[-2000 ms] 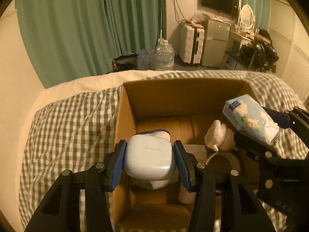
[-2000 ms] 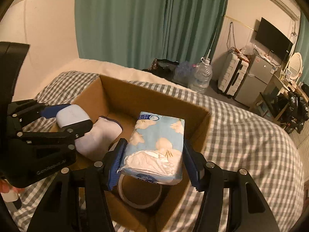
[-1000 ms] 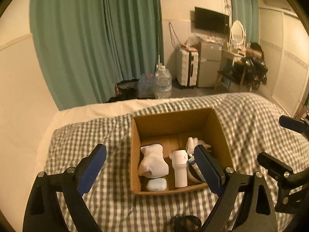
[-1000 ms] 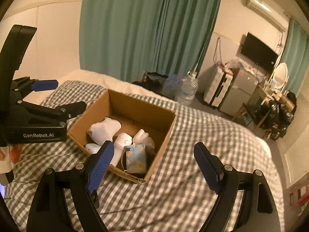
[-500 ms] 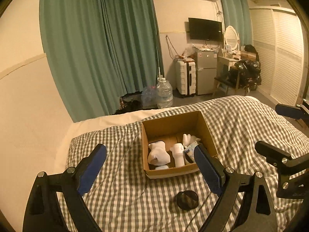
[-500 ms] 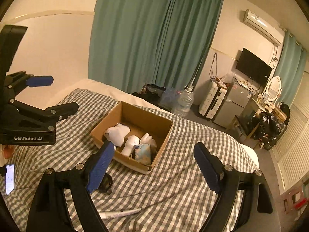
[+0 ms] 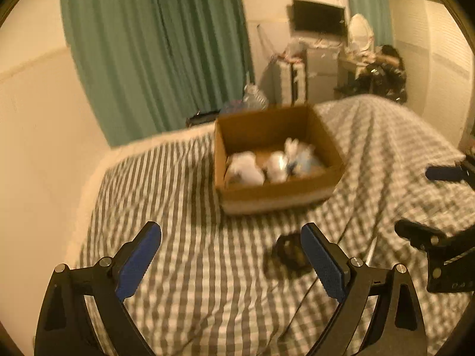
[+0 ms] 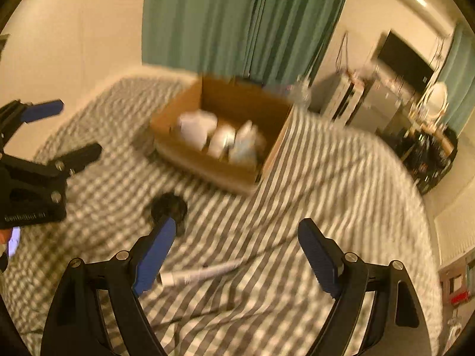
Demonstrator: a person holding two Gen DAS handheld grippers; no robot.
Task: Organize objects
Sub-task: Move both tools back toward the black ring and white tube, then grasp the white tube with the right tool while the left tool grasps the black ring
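Both loads have been dropped in the cardboard box (image 7: pixel 276 178), seen mid-frame. The left gripper (image 7: pixel 231 262) and right gripper (image 8: pixel 237 259) are now held wide open and empty. A black round thing (image 8: pixel 169 207) and a white tube (image 8: pixel 202 273), lower in the frame, are probably to be picked next.

Both views are smeared by motion. Ahead of the left tongs (image 7: pixel 231 262), the pale things in the cardboard box (image 7: pixel 276 195) run together into white and light-blue lumps, none tellable apart. The dark round object (image 7: pixel 289 253) just beside the left tongs' right finger is half hidden behind that finger. Between the right tongs (image 8: pixel 237 256), the white tube (image 8: pixel 202 273) carries unreadable print, its left end covered by the blue pad.
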